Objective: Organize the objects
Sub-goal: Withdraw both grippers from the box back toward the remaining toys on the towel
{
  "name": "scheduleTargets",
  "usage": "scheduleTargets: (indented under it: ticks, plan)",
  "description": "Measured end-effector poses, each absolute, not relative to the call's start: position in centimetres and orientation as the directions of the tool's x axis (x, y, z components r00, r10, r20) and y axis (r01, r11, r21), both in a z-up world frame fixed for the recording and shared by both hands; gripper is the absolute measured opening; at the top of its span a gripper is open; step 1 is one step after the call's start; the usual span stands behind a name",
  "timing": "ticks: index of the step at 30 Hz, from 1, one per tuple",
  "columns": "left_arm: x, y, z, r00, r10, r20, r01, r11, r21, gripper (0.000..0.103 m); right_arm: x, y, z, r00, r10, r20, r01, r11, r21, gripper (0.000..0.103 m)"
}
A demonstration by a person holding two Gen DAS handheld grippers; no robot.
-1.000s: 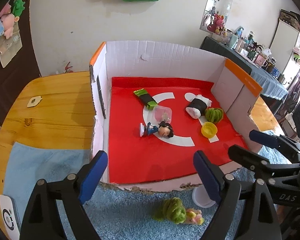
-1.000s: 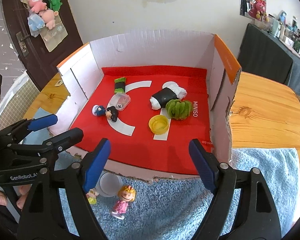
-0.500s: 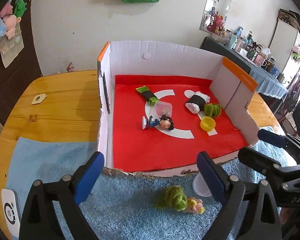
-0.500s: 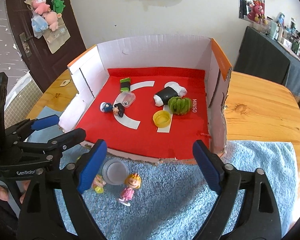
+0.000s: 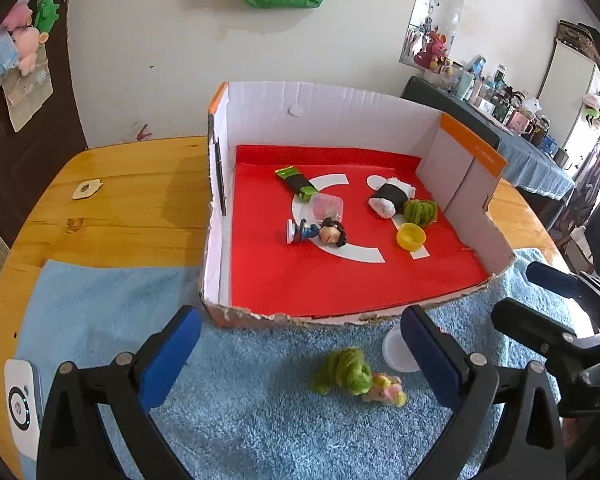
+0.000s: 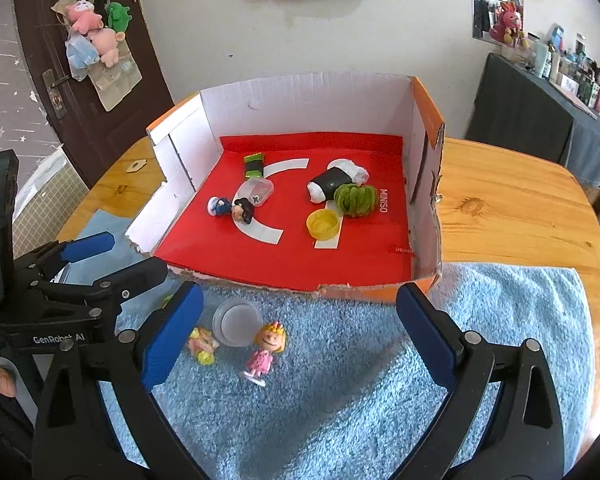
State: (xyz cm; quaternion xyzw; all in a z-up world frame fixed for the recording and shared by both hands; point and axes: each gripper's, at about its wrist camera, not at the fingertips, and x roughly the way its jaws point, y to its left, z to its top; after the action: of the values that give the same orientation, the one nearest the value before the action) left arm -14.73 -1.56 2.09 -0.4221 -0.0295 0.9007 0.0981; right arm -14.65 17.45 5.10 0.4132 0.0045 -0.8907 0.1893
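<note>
Left gripper (image 5: 300, 354): held low over the blue towel (image 5: 260, 420), its blue pads spread wide, nothing between them; seen from the right wrist at the left edge (image 6: 112, 256), likewise parted.
Right gripper (image 6: 300, 336): also spread wide and empty above the towel (image 6: 380, 380); its tips are seen at the right of the left wrist view (image 5: 540, 292).
Box (image 5: 320, 108): an open cardboard tray with a red floor, set on the wooden table (image 5: 120, 216), its torn front edge touching the towel.
Inside the box: a dark-haired figurine (image 5: 320, 234) lying on its side, a clear lidded cup (image 5: 327, 209) just behind it, a green-and-black packet (image 5: 296, 185), a black-and-white roll (image 5: 392, 198), a green scrunchie (image 5: 420, 212) touching the roll, a yellow cap (image 5: 411, 237) just in front of the scrunchie.
On the towel: a blonde doll (image 6: 266, 346) standing upright in a pink dress, a white lid (image 6: 237, 322) just beside it, a small pink-and-yellow toy (image 6: 202, 346) lying near the lid, a second green scrunchie (image 5: 346, 372) against that toy.
Table edge: a white device (image 5: 20, 408) is seen at the left.
</note>
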Motion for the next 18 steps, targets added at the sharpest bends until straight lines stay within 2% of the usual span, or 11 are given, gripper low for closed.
scheduleTargets:
  ticks: [18]
  plan:
    - [-12.0,-1.2,1.4,-0.618,0.198,-0.761,-0.156,-0.979,-0.128,0.103,-11.3,17.5,4.7,-0.584,-0.341,-0.736,0.353,-0.924,0.148,0.103]
